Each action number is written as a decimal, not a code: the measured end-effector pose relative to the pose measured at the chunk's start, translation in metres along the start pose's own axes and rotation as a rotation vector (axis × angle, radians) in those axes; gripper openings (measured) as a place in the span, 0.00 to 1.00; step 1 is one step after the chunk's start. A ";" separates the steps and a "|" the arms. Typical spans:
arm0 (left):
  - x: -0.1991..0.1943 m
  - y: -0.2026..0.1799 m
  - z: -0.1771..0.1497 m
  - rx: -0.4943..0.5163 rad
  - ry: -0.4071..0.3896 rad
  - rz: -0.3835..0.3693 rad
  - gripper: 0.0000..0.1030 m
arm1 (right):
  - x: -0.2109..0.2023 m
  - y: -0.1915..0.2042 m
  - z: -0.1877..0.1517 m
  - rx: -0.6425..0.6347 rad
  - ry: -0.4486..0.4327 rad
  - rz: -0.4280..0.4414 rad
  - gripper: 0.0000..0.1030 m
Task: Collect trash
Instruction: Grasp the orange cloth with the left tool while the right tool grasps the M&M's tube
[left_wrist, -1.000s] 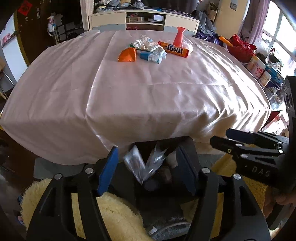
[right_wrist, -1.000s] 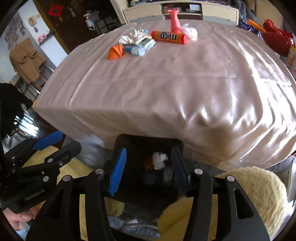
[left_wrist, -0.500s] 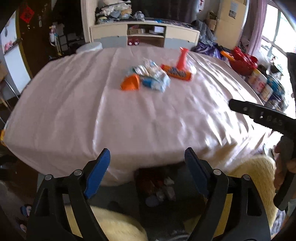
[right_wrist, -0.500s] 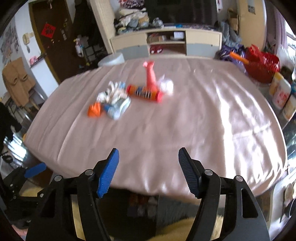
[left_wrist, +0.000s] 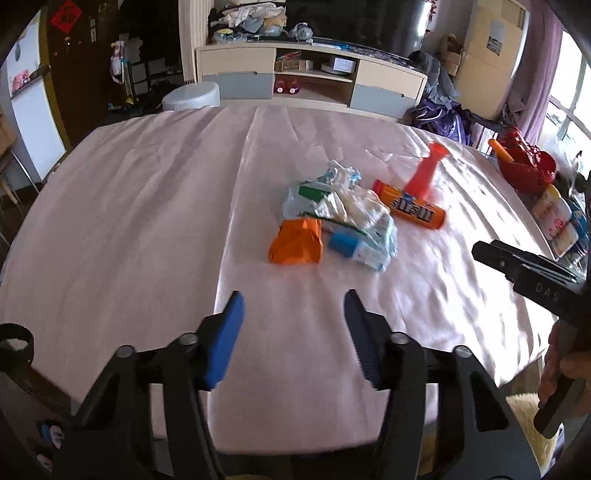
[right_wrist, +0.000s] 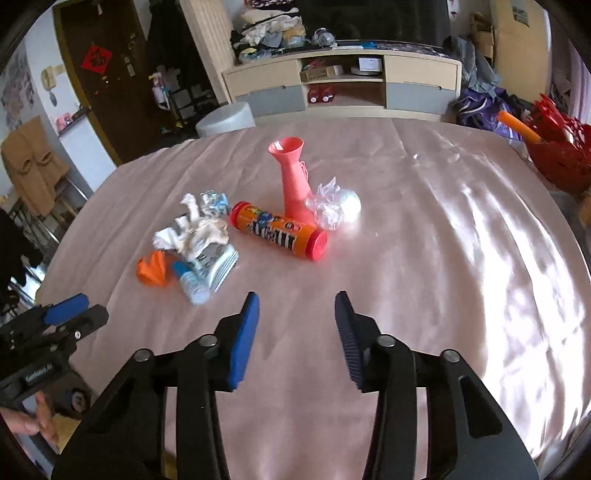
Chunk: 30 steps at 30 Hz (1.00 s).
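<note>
A pile of trash lies mid-table on the pink cloth: an orange wrapper (left_wrist: 295, 242) (right_wrist: 152, 271), crumpled white paper and plastic packs (left_wrist: 347, 210) (right_wrist: 201, 229), a small blue-capped bottle (right_wrist: 192, 282), an orange M&M's tube (left_wrist: 410, 208) (right_wrist: 279, 230) and a clear plastic wad (right_wrist: 334, 205). A pink funnel-shaped vase (right_wrist: 293, 177) (left_wrist: 424, 175) stands behind the tube. My left gripper (left_wrist: 293, 317) is open and empty, short of the pile. My right gripper (right_wrist: 297, 317) is open and empty, short of the tube.
The table (right_wrist: 443, 258) is covered by a glossy pink cloth. A red basket (right_wrist: 557, 147) and jars (left_wrist: 554, 218) stand beyond its right edge. A cabinet (right_wrist: 343, 88) and a grey stool (right_wrist: 225, 118) stand behind it.
Both grippers rose from over the black bin below the table edge and moved forward over the table. The bin has left view. The left gripper let a clear wrapper drop.
</note>
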<state>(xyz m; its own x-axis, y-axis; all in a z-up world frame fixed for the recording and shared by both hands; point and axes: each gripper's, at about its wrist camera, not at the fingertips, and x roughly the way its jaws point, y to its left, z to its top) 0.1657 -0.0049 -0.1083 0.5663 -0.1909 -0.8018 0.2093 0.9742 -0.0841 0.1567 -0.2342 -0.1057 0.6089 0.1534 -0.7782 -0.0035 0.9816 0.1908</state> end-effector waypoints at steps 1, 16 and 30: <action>0.006 0.000 0.005 0.000 0.002 0.000 0.48 | 0.003 0.001 0.002 -0.008 -0.003 0.003 0.41; 0.060 -0.003 0.032 -0.016 0.066 -0.021 0.48 | 0.069 -0.002 0.033 -0.089 0.067 0.025 0.52; 0.071 -0.004 0.041 -0.001 0.095 -0.041 0.36 | 0.072 0.022 0.027 -0.204 0.066 0.011 0.37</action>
<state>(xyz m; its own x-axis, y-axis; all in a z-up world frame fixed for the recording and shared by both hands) 0.2382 -0.0269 -0.1408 0.4792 -0.2183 -0.8501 0.2298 0.9660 -0.1185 0.2219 -0.2049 -0.1411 0.5550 0.1649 -0.8154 -0.1746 0.9814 0.0797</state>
